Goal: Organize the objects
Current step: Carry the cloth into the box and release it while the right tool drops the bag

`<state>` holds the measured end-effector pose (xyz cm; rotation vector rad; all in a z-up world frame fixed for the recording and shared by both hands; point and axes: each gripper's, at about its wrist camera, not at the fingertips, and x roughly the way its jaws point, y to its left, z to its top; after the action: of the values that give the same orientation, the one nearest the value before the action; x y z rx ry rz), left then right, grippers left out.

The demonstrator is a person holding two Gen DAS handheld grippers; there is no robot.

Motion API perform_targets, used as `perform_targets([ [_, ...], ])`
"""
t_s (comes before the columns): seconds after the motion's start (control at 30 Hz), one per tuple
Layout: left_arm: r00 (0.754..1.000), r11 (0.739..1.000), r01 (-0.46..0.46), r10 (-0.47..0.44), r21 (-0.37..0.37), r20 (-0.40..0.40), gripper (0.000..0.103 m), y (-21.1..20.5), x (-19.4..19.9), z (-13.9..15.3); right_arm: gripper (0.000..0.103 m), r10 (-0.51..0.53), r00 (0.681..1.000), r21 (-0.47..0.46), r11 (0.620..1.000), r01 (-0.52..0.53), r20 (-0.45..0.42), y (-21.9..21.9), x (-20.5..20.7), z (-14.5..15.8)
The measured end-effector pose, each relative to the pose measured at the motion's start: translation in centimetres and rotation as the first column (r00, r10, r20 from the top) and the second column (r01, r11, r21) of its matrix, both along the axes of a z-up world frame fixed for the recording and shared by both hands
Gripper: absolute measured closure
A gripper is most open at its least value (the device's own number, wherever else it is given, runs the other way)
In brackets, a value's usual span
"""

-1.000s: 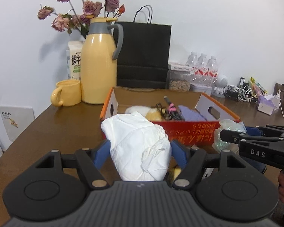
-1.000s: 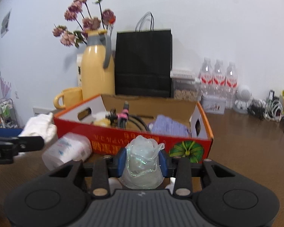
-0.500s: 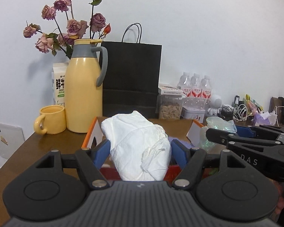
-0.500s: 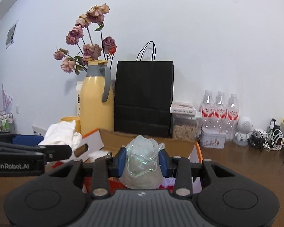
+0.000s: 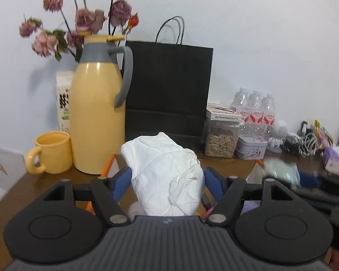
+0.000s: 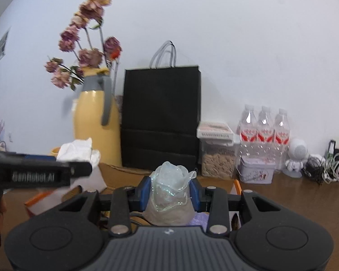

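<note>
Carrying both bundles up over the box — you're nearly at the drop.

Your left tongs are clamping the white crumpled bundle, and your right tongs are gripping the clear plastic wad. A second ago the cardboard box was lying ahead of you — now you're hovering above its rim on the worktop, so releasing is likely next.

Lived-in home or small office corner, brown wooden surface sitting against a plain white wall, yellow thermos jug and mug standing at left, dried roses drooping above, water bottles, seed jar, tangled cables crowding the right.
</note>
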<state>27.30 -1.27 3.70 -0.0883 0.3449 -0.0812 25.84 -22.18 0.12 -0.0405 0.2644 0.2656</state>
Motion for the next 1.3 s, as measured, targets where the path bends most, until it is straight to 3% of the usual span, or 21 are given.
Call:
perform_targets([
  [0.27,0.999,1.000,0.026,-0.026,0.004,-0.047,0.031,-0.2,2.6,-1.5,0.068,-0.050,0.997,0.021,0.998,0.051,-0.063,-1.5,2.5,-1.9],
  [0.37,0.998,0.999,0.046,-0.046,-0.001,-0.044,0.018,-0.2,2.7,-1.7,0.063,-0.047,0.997,0.021,0.999,0.049,-0.061,-1.4,2.7,-2.1],
  [0.4,0.998,0.998,0.055,-0.055,-0.002,-0.044,0.004,-0.3,2.7,-1.9,0.056,-0.044,0.997,0.018,0.999,0.045,-0.059,-1.3,2.7,-2.2],
  [0.43,0.998,0.998,0.055,-0.055,-0.003,-0.038,0.000,-0.3,2.8,-1.8,0.044,-0.044,0.998,0.015,0.999,0.045,-0.055,-1.2,2.7,-2.3],
  [0.47,0.999,0.999,0.045,-0.044,0.001,-0.028,0.000,-0.4,2.7,-1.9,0.035,-0.045,0.998,0.008,0.999,0.046,-0.054,-1.2,2.7,-2.4],
  [0.53,0.999,0.999,0.035,-0.035,0.011,-0.033,0.000,-0.4,2.7,-1.9,0.003,-0.049,0.997,0.001,0.999,0.049,-0.055,-1.0,2.7,-2.4],
  [0.57,0.999,0.999,0.032,-0.031,0.006,-0.035,0.000,-0.4,2.8,-1.9,0.000,-0.050,0.997,0.000,0.999,0.050,-0.055,-1.0,2.7,-2.4],
  [0.93,0.998,1.000,0.019,-0.018,0.007,-0.054,0.000,-0.3,2.7,-1.9,0.000,-0.059,0.995,-0.014,0.998,0.059,-0.076,-1.0,2.5,-2.6],
  [1.3,1.000,1.000,0.004,-0.004,-0.016,-0.010,0.000,-0.1,0.6,-0.5,0.000,-0.048,0.997,-0.043,0.998,0.045,-0.060,-0.7,0.5,-1.9],
])
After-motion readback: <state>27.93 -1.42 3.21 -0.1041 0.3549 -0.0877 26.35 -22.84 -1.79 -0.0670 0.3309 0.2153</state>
